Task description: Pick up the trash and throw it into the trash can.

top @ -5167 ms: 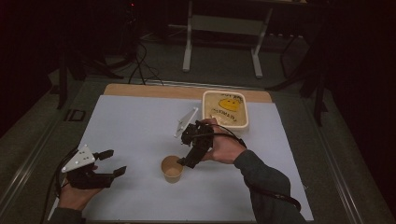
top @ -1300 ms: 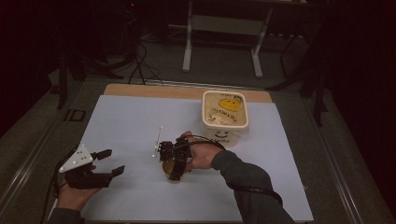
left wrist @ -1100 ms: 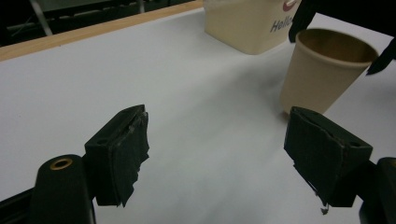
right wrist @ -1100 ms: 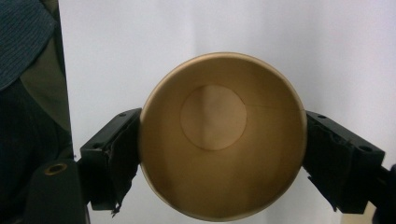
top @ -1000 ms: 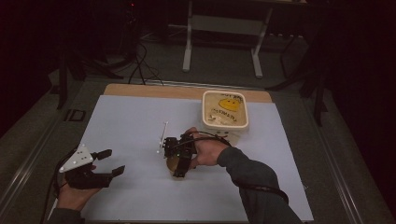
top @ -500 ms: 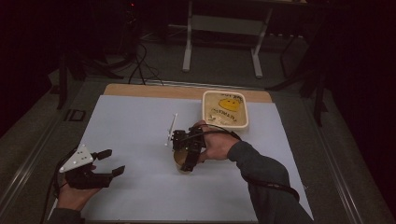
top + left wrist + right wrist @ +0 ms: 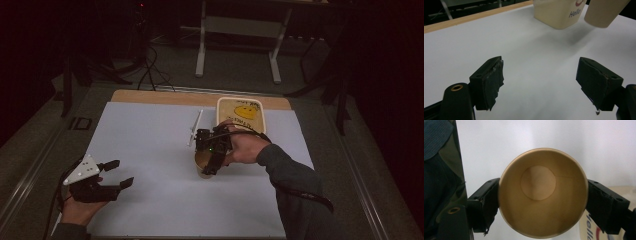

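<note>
A brown paper cup [image 7: 202,165] is clamped between the jaws of my right gripper [image 7: 208,161] near the middle of the white table sheet. In the right gripper view I look straight into the empty cup [image 7: 541,195], with a black pad pressed on each side of its rim. From the left gripper view the cup [image 7: 604,12] looks tilted and a little above the sheet, with a shadow under it. My left gripper [image 7: 121,173] rests at the front left, open with nothing between its pads [image 7: 491,82].
A cream tub with a yellow smiley lid [image 7: 241,112] stands at the back of the sheet, just behind the right hand; its side [image 7: 556,12] reads "Hello". The table's wooden edge [image 7: 165,97] runs along the back. Bare sheet [image 7: 150,145] lies between the two grippers.
The right gripper closed on the cup after hovering over it, then carried it to the right, toward the tub. The left gripper has stayed put, open.
</note>
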`<state>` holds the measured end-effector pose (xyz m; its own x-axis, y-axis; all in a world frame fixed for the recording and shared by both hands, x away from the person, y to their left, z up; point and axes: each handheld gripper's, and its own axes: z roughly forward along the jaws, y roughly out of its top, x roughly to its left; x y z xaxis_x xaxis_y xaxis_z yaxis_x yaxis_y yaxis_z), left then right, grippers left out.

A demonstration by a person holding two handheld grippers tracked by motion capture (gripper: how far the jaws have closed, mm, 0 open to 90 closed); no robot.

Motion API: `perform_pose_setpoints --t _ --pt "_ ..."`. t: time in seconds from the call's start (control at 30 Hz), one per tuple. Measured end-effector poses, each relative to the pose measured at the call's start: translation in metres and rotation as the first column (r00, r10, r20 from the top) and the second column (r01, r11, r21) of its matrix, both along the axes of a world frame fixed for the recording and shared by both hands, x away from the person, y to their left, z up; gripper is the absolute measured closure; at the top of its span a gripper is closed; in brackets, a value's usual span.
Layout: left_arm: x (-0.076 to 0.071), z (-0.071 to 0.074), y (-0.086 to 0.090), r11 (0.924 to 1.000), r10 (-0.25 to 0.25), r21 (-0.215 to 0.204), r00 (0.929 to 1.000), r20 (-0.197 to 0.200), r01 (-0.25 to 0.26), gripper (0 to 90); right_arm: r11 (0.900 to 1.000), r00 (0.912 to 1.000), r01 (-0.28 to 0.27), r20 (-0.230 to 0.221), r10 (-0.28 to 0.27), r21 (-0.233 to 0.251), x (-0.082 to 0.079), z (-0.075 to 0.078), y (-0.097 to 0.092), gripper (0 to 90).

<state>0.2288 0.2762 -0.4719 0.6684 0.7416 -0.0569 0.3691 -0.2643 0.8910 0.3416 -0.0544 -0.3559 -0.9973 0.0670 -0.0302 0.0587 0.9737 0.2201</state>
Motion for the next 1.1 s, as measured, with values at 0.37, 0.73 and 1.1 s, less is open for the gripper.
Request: perform_pose_setpoints --t 0.37,0.73,1.1 --pt "0.0 0.0 0.0 1.0 0.001 -0.003 1.0 0.0 -0.001 22.1 0.9984 0.9984 0.054 0.014 -0.054 0.016 0.01 0.025 -0.019 17.5" --pt "0.0 0.0 0.0 1.0 0.003 -0.004 1.0 -0.002 -0.003 22.1 0.9927 0.9933 0.111 0.027 -0.112 0.048 0.021 0.048 -0.036 17.5" --pt "0.0 0.0 0.0 1.0 0.003 -0.004 1.0 -0.003 -0.003 22.1 0.9798 0.9811 0.188 0.035 -0.19 0.069 0.035 0.065 -0.053 17.5"
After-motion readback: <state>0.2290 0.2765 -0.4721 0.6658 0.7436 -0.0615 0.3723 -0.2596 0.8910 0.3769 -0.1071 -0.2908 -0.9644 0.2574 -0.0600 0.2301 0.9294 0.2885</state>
